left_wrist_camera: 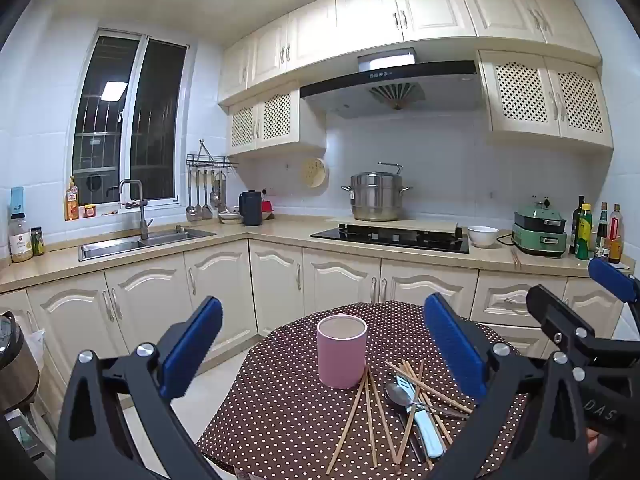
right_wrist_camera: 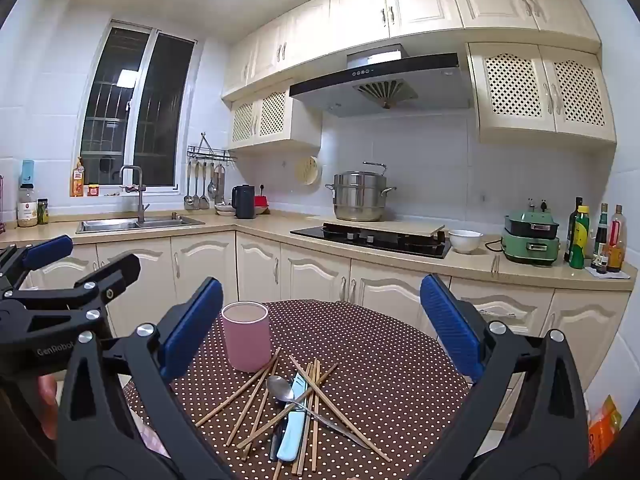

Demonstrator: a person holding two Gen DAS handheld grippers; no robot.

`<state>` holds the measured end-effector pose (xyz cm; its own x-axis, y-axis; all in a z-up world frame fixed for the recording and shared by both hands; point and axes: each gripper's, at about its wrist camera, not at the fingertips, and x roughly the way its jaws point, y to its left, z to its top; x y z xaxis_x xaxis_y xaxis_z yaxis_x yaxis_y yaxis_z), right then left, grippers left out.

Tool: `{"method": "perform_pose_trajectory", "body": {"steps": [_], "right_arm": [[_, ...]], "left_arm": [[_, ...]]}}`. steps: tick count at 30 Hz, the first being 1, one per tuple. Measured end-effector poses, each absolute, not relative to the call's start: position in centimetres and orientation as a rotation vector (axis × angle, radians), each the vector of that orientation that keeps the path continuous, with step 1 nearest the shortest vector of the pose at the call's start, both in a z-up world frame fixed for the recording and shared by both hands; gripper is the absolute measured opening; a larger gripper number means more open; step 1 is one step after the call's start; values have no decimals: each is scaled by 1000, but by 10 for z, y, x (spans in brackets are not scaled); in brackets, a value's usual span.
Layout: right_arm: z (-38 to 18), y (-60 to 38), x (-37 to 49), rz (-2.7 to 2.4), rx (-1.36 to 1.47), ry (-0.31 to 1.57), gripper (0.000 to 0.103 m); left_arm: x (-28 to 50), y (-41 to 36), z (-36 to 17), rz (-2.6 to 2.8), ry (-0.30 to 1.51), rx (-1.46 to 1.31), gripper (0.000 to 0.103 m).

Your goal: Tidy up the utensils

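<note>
A loose heap of thin brown wooden chopsticks (right_wrist_camera: 280,400) lies crisscrossed on the near half of the round table (right_wrist_camera: 384,344), which wears a brown cloth dotted white. The sticks fan out in every direction, several overlapping, so none is lined up for an easy pinch. On top of the heap rest a shiny steel spoon (right_wrist_camera: 280,390), bowl toward the cup and handle running toward the near right edge, and a pale blue-handled utensil (right_wrist_camera: 292,428) with a light blade, probably a knife. A dark slim handle shows partly beneath it; what it is I cannot tell.

Just beyond the heap, nearer the far left edge, stands a pink cylindrical cup (right_wrist_camera: 245,336), upright, mouth open and seemingly empty, with one chopstick tip touching its base. It is likely the holder meant to receive everything.

Both tools hover above the near edge, holding nothing. The left gripper (left_wrist_camera: 322,354) has its blue-padded fingers spread wide, framing cup and heap; the right gripper (right_wrist_camera: 320,330) is likewise spread, centred over the pile, apparently poised for a first pick.
</note>
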<state>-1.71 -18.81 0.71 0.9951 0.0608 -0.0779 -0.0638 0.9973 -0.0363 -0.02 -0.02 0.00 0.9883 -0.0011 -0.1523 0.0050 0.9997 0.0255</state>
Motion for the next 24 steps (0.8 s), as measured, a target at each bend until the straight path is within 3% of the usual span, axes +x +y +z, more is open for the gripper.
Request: {"method": "perform_pose_trajectory", "body": {"steps": [24], "right_arm": [[8, -190, -10, 59, -27, 87, 97]], "left_arm": [[7, -8, 1, -3, 156, 28, 99]]}}
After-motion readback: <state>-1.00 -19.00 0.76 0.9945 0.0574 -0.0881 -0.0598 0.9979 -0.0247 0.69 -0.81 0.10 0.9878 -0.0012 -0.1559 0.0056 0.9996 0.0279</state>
